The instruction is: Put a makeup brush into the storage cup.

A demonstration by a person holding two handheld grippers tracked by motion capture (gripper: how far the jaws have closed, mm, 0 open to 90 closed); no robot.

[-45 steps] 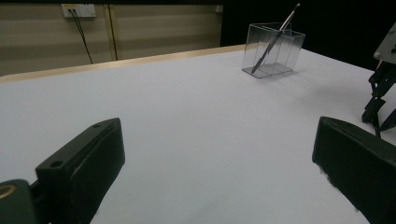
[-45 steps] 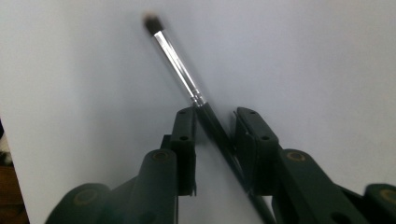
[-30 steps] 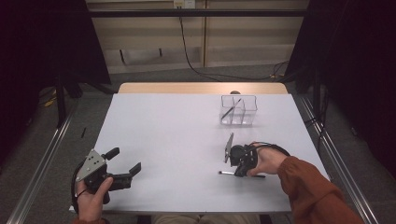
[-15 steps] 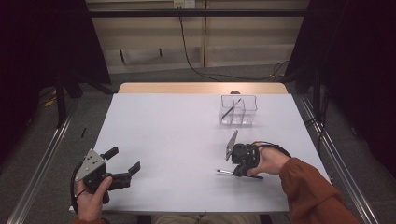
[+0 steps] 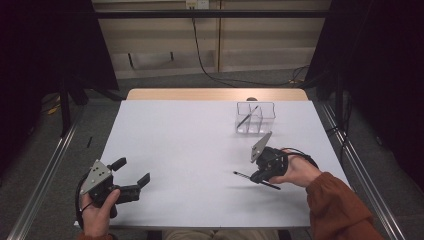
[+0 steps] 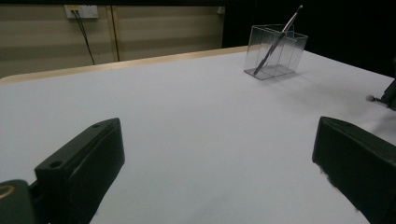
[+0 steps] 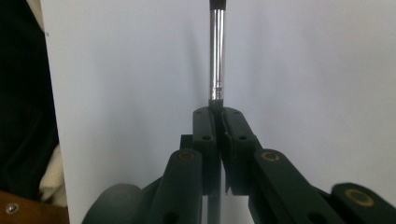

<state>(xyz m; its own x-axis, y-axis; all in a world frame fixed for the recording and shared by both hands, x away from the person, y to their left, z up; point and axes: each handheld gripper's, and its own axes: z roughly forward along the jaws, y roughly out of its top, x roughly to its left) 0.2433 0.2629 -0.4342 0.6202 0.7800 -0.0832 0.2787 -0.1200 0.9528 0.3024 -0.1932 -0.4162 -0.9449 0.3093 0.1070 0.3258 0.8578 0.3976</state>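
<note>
The right tongs point(image 5: 259, 176) are clenched on a thin brush point(image 5: 245, 176); in the right gripper view its silver ferrule point(image 7: 216, 56) comes straight out from between the two pressed jaws. From above the brush lies almost level, just over the white bench point(image 5: 190, 150), at the near right part of it. I think the grip is at the middle of the stick so that it balances and does not swing.

Further back on the right stands a clear box with compartments point(image 5: 255, 118), and one similar brush point(image 5: 247, 116) already leans inside it (tip up, against the wall). So my guess is that the held brush will go there too, and for this it must be turned more upright.

The left tongs point(image 5: 131, 176) are released, jaws wide apart with nothing between them, resting at the near left corner; probably they only wait.

The bench top is plain white, with a wooden edge point(image 5: 215, 94) at the far side. Behind it is a pale wall with a cable point(image 5: 200, 50) hanging down, a grey floor, and dark curtains on both sides.
</note>
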